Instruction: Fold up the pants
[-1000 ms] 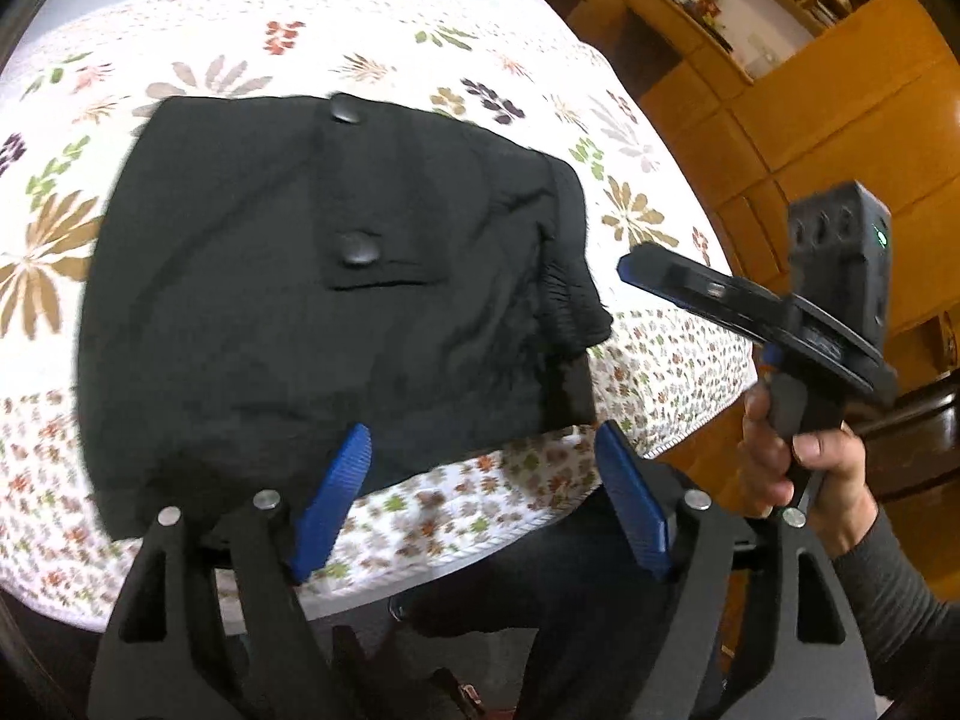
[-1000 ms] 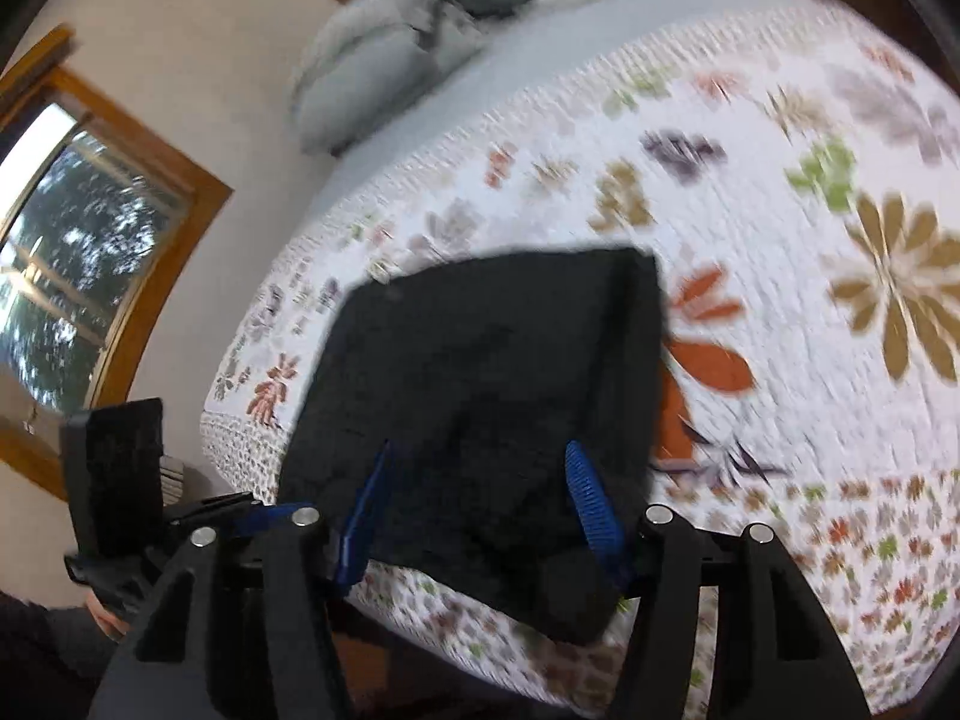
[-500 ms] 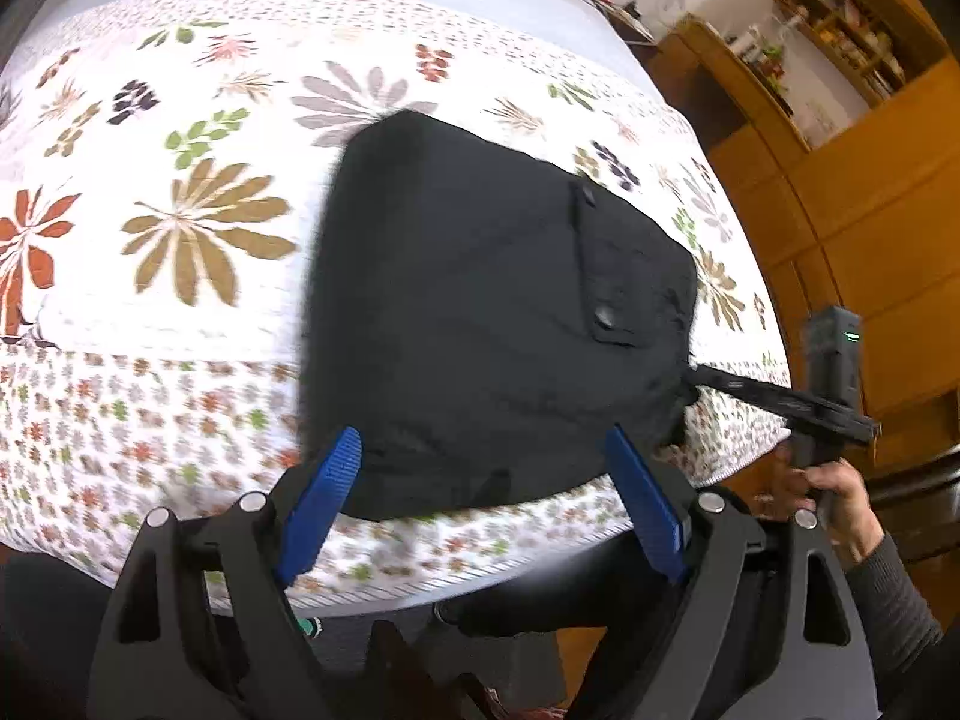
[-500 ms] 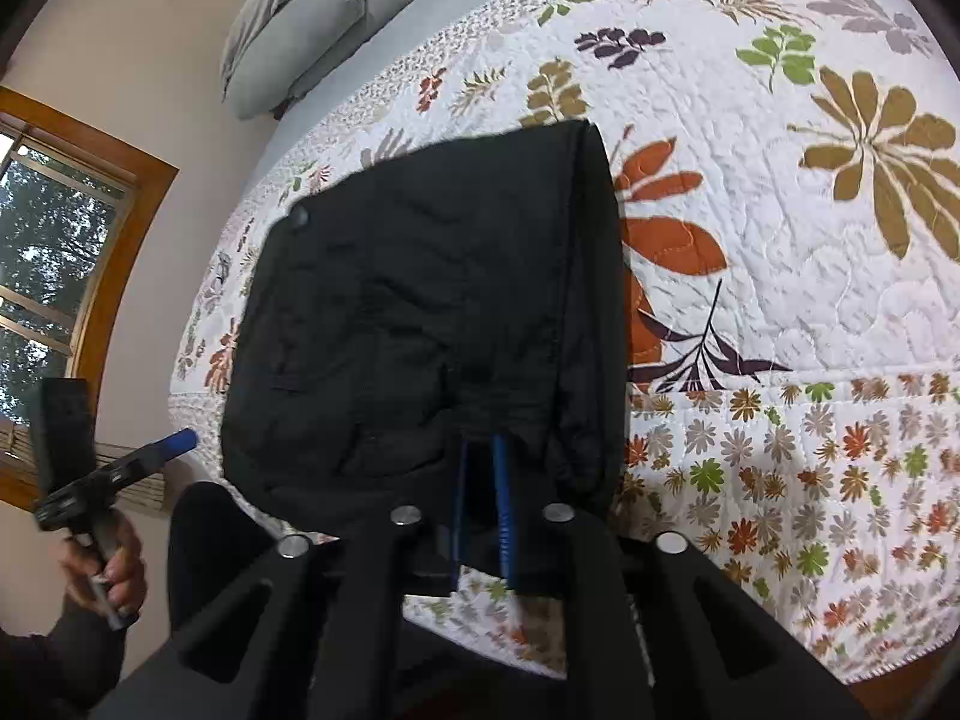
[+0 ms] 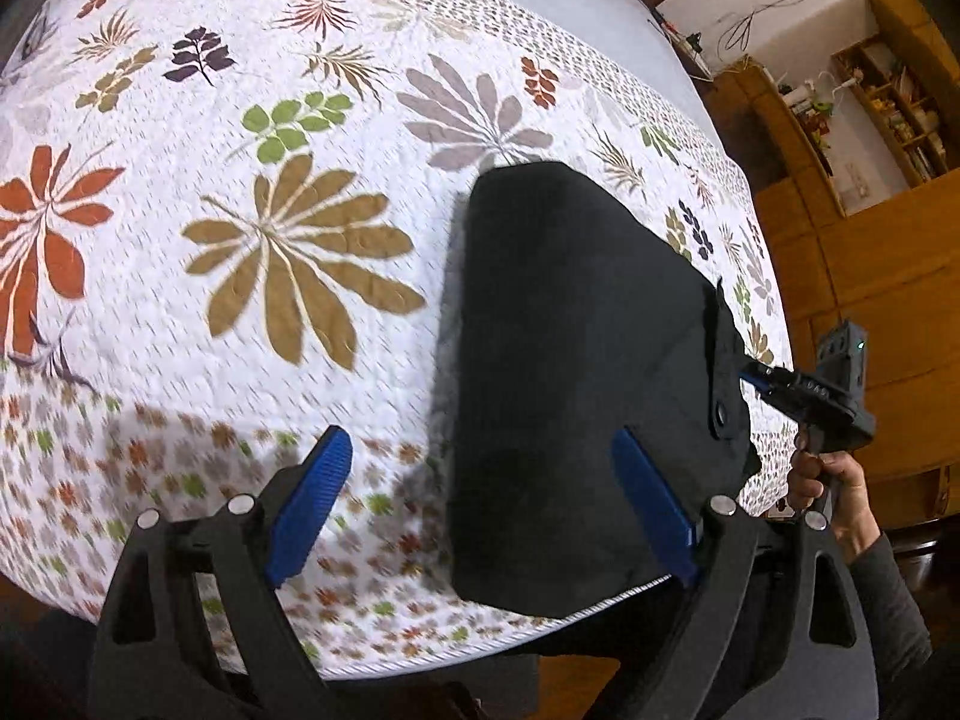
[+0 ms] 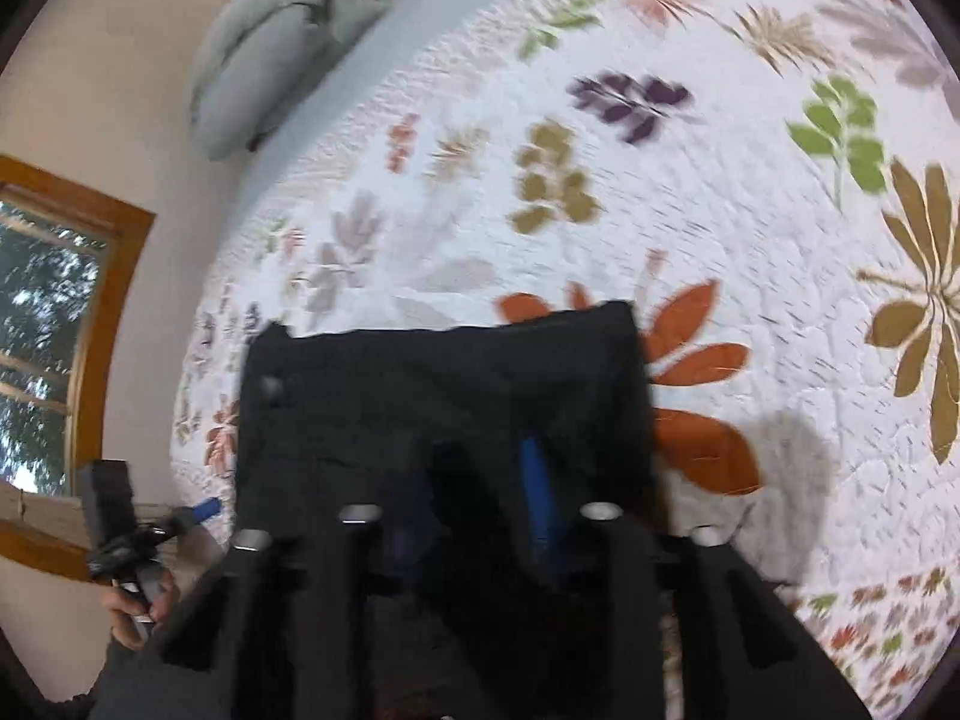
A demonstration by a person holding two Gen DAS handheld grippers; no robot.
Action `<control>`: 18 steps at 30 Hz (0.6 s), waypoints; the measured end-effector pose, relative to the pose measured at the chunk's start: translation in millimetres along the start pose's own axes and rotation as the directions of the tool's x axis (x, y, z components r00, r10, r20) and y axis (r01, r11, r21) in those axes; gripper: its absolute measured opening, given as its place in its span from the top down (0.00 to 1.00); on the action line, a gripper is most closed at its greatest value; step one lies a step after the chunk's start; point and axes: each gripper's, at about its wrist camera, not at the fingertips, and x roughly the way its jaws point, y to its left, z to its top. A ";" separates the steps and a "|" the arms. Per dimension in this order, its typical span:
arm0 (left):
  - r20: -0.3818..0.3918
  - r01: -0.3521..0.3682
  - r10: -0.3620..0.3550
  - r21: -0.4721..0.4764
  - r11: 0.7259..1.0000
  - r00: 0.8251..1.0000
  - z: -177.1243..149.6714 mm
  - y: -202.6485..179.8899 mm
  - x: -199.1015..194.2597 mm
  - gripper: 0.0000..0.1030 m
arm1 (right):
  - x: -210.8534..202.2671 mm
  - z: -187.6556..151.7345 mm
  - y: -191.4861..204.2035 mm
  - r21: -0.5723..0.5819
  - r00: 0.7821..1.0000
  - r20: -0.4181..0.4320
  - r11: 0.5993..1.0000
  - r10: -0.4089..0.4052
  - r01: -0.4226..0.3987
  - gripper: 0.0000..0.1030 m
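**Ana:** Black cloth, folded into a compact bundle: those are the black folded pants (image 5: pixel 576 372), lying on the white quilted bedspread with leaf prints (image 5: pixel 240 276), at its near edge, with the bundle's lower end reaching the hem.

**Ben:** Where is the left gripper (image 5: pixel 480 510) relative to the pants?

**Ana:** Just beside them, on the side nearer the big brown leaf. Its blue ribbed fingers (image 5: pixel 309 495) are spread wide and hold nothing; one pad sits over the bedspread, the other over the near part of the pants. Whether that pad touches the cloth, I cannot tell.

**Ben:** And the right gripper (image 6: pixel 480 501)?

**Ana:** Its blue pads are drawn close together with black cloth around them, so it is clamped on the edge of the pants. In the left wrist view the same tool (image 5: pixel 756 375) meets the bundle at the edge with the round button (image 5: pixel 720 414), held by a hand in a grey sleeve (image 5: pixel 825 480).

**Ben:** Anything else around the pants?

**Ana:** Beyond them, at the far end of the bed, lies a grey pillow (image 6: pixel 270 42). A wood-framed window (image 6: pixel 54 324) stands to one side of the pants, and wooden cabinets (image 5: pixel 870 276) stand beyond the bed on the button side. The right wrist view is blurred, so fine folds are hard to read.
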 end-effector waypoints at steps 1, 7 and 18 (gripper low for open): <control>-0.010 0.004 -0.004 0.006 1.000 1.000 5.2 2.8 2.3 0.13 | -2.1 0.8 -5.5 0.023 0.999 -0.004 0.999 0.035 -0.035 0.83; -0.093 0.122 -0.123 -0.010 0.992 0.988 27.9 14.2 26.1 0.13 | -41.3 -7.6 -25.9 0.094 0.984 0.070 0.981 0.166 -0.172 0.19; -0.208 0.372 -0.388 -0.116 0.921 0.898 48.9 30.8 76.8 0.13 | -28.2 -29.7 -79.5 0.273 0.943 -0.049 0.913 0.330 -0.305 0.04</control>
